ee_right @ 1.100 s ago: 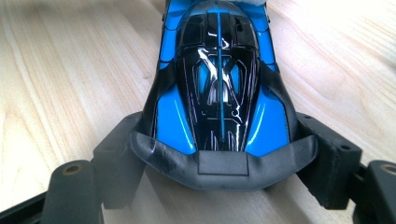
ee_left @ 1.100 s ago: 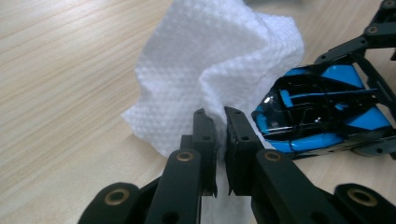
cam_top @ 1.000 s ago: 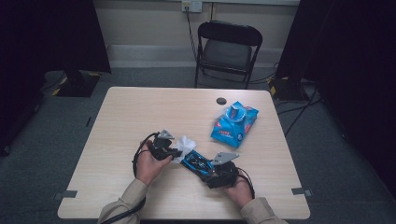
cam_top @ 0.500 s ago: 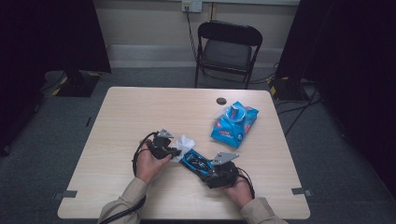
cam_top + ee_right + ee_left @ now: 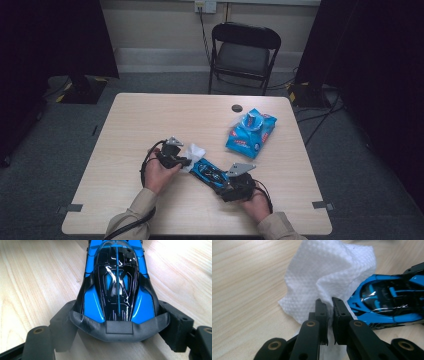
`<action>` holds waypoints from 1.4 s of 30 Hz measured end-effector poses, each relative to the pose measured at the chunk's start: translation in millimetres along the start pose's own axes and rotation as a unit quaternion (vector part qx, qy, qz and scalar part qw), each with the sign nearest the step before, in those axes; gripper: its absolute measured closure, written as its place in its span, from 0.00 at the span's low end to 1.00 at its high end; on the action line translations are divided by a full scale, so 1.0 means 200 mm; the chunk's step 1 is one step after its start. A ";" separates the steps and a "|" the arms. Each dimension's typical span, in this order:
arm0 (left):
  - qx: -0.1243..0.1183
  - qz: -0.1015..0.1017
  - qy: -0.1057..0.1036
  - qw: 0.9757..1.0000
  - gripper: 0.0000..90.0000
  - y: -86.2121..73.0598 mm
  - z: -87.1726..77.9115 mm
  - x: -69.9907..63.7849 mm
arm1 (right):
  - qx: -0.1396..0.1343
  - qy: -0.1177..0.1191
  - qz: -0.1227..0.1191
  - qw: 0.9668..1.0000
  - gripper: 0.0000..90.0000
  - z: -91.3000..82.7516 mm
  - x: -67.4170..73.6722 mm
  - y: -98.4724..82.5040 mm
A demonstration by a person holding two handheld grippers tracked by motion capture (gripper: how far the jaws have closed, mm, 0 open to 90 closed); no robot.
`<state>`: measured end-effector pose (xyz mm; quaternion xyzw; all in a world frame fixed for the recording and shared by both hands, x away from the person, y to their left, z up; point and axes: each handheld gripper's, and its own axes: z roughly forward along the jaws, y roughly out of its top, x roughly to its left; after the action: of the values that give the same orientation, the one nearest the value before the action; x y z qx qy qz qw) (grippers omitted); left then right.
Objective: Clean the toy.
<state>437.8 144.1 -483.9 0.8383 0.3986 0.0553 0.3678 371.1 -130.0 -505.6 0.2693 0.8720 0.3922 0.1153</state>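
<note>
A blue and black toy car [image 5: 209, 172] lies on the wooden table [image 5: 150, 115], held at its rear end by my right gripper [image 5: 231, 184]. In the right gripper view the jaws press on both sides of the toy car [image 5: 117, 290] near its black rear wing. My left gripper [image 5: 184, 161] is shut on a white wipe [image 5: 194, 151]. In the left gripper view the wipe [image 5: 327, 277] bunches up from between the jaws and rests against the nose of the toy car [image 5: 387, 300].
A blue wipe pack [image 5: 250, 131] with its lid up lies right of the middle. A small black disc [image 5: 236, 108] sits behind it. A black folding chair [image 5: 242, 55] stands past the table's far edge.
</note>
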 end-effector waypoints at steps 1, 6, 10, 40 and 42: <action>0.001 -0.002 0.001 1.000 0.93 -0.01 0.00 0.01 | 0.000 0.000 0.000 1.000 0.27 0.00 0.00 0.00; 0.004 -0.004 0.006 1.000 0.93 -0.03 0.01 0.02 | 0.001 0.003 -0.001 1.000 0.27 0.00 0.00 0.00; 0.003 -0.006 0.008 1.000 0.93 -0.04 0.00 0.03 | 0.000 0.005 -0.004 1.000 0.27 0.00 -0.01 0.00; 0.006 0.011 0.018 1.000 0.93 -0.11 -0.20 0.05 | -0.012 0.007 0.011 1.000 0.21 -0.12 -0.01 0.07; 0.004 0.012 0.014 1.000 0.93 -0.11 -0.21 0.04 | -0.032 0.019 0.029 0.999 0.21 -0.16 -0.03 0.11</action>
<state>412.9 183.0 -469.9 0.8436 0.3939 0.0699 0.3581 370.5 -140.4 -468.7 0.2833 0.8528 0.4281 0.0959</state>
